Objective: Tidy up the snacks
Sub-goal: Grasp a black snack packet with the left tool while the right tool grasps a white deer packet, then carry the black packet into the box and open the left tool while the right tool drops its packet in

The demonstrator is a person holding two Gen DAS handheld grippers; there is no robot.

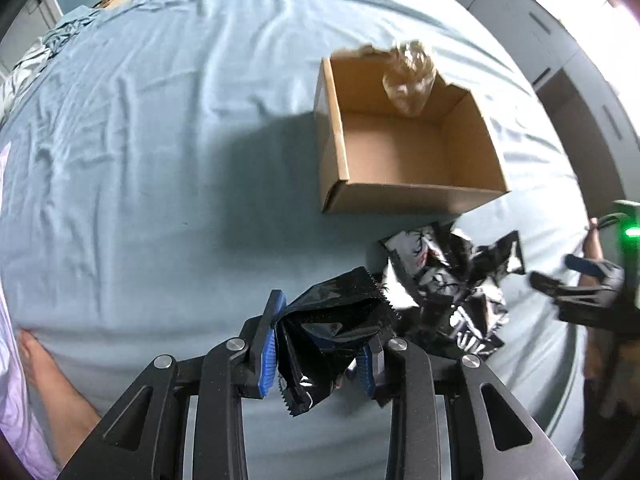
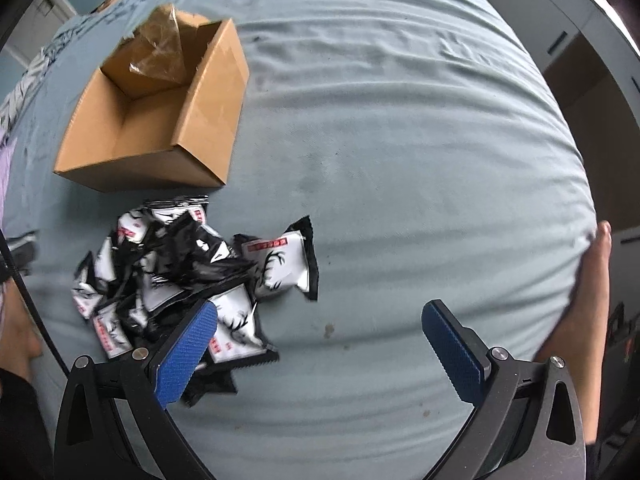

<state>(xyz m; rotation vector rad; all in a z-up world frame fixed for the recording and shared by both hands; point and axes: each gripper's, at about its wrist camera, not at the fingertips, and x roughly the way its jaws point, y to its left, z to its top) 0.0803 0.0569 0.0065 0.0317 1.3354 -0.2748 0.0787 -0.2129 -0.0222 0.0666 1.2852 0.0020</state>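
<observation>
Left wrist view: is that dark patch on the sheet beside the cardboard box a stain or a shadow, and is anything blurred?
Left wrist view: a soft shadow, not a stain, on the pale blue bedsheet left of the open brown cardboard box; the right gripper at the frame edge is motion-blurred. Right wrist view: the pile of black-and-white snack packets is slightly smeared; fisheye bends the bed's edges.

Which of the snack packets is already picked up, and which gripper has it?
The crumpled black packet, pinched between the left gripper's blue pads. The other black-and-white packets lie heaped on the bedsheet before the cardboard box; the right gripper is open, holding nothing.
</observation>
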